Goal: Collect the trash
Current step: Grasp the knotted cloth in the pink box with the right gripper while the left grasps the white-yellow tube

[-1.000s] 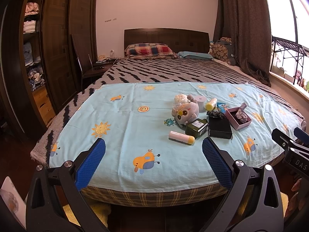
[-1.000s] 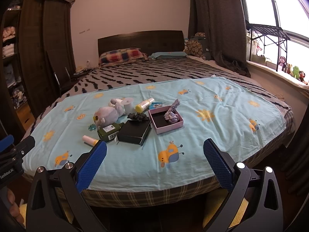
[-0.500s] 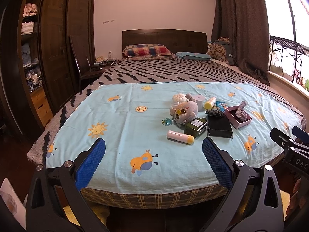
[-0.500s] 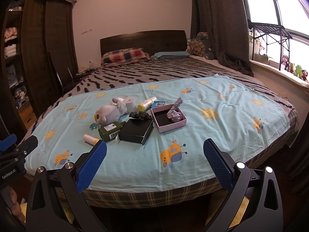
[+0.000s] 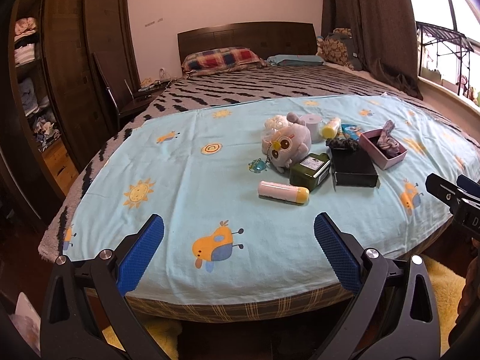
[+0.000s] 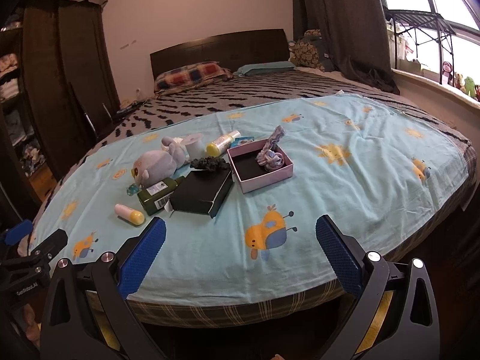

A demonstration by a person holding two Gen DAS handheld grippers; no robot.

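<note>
A cluster of items lies on the light-blue sheet (image 5: 186,186) at the bed's foot: a pink tube with a yellow cap (image 5: 283,193), a dark green bottle (image 5: 310,170), a black box (image 5: 354,169), a grey plush toy (image 5: 286,147), a white roll (image 5: 312,122), a yellow-capped bottle (image 5: 330,127) and a pink open box (image 5: 384,148) holding crumpled cloth. The same pink box (image 6: 259,166) and black box (image 6: 202,192) show in the right wrist view. My left gripper (image 5: 239,252) and right gripper (image 6: 240,253) both stand open and empty at the near edge, short of the cluster.
A dark wardrobe (image 5: 75,69) with open shelves stands at left, beside a chair (image 5: 120,102). Brown curtains (image 5: 375,24) and a windowsill (image 6: 435,84) with small toys are on the right. A zebra-pattern blanket (image 5: 270,90) and pillows cover the far bed. A yellow rug (image 5: 444,282) lies below.
Both grippers have moved closer to the bed, so the cluster looks larger and nearer. Jaws stay open. Nothing on the sheet has moved.
</note>
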